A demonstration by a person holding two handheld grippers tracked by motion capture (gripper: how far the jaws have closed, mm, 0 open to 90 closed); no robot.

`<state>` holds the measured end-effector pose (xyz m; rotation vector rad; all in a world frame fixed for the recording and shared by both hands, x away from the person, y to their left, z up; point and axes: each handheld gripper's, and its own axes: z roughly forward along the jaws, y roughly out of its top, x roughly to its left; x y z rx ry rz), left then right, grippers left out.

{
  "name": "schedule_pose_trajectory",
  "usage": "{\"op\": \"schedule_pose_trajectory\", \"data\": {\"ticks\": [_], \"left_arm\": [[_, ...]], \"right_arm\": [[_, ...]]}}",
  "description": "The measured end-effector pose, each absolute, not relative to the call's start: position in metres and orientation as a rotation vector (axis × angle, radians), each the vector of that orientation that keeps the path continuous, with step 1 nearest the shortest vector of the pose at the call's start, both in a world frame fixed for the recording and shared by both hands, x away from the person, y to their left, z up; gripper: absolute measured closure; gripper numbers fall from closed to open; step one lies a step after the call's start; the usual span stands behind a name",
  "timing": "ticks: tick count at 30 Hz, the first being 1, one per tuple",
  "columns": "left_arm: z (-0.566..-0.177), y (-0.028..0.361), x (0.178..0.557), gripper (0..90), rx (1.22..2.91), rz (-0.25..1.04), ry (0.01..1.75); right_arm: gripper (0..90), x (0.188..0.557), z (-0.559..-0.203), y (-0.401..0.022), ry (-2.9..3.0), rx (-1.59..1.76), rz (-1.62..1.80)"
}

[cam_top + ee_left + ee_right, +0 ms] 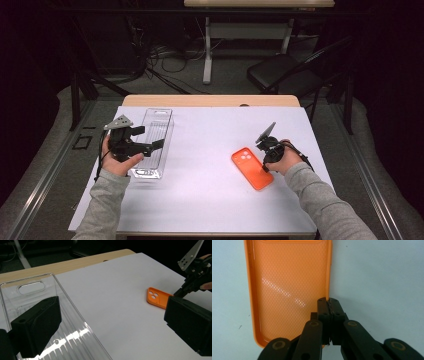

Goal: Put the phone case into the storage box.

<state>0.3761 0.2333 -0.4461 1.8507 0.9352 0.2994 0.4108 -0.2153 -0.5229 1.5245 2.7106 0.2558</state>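
Two grippers divide the work: our right gripper [329, 303] pinches the orange phone case's [287, 290] side wall on the table [210, 150] (ready for lifting); our left gripper [159, 143], jaws open, straddles the clear tray's [75, 322] wall, steadying it.

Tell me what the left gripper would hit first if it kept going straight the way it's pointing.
Probably nothing soon. The left gripper, jaws open, straddles the long wall of the clear plastic tray and points across bare white tabletop. The orange phone case and right gripper lie right of that line, though depth is uncertain.
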Motion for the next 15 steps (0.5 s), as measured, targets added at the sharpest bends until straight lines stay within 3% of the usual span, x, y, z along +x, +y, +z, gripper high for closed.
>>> {"op": "schedule_pose_trajectory", "data": {"ticks": [15], "left_arm": [[-0.446, 0.232, 0.375, 1.5, 1.854, 0.302, 0.932]], "right_arm": [[89.9, 0.406, -0.511, -0.217, 2.697, 1.539, 0.307]]}}
